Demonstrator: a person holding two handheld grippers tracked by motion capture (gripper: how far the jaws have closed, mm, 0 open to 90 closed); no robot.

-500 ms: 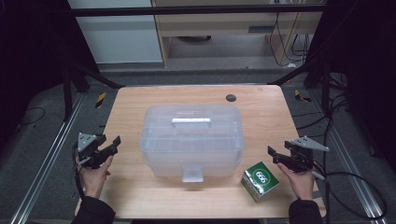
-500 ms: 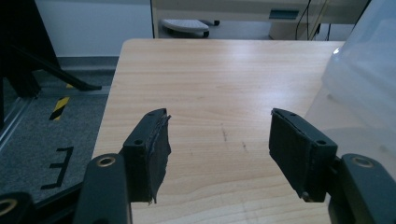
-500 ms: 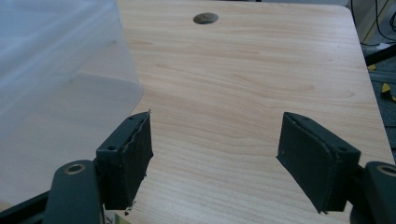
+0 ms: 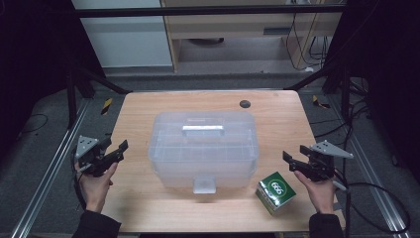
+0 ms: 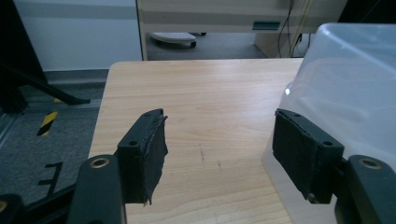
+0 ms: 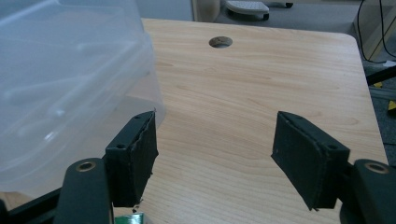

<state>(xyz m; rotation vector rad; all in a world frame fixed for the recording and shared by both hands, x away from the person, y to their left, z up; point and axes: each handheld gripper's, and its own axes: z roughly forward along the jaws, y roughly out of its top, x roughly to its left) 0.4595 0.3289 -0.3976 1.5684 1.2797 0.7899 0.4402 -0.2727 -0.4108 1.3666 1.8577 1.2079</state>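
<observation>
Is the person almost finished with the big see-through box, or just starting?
Just starting, it seems. Nothing looks done: the clear box sits shut, its front latch down. The left gripper and right gripper wait open and empty beside it. The green carton lies untouched; opening the box likely comes next.
</observation>
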